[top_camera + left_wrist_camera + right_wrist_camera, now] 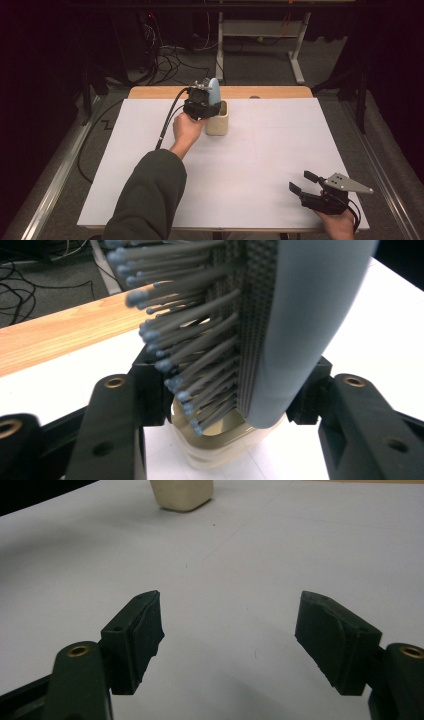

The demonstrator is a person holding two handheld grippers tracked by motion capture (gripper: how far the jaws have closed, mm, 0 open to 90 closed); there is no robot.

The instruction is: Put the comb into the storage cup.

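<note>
Covering nearly the whole table (150, 93), a white sheet (260, 150) leaves only a strip of bare wood showing beyond the left gripper (207, 107), along the far edge. Wide bare sheet lies between that gripper and the right gripper (306, 182), which rests near the sheet's near right corner with its jaws spread wide on nothing. A cream cup (218, 120) stands directly under the left gripper, well in from every edge; in the right gripper view it sits far ahead and left of the jaws (182, 492). Clamped between the left jaws is a blue brush (300, 315), held upright with its lower end at the cup's mouth (225, 440) and its bristles (185, 340) pointing toward the wood strip.
</note>
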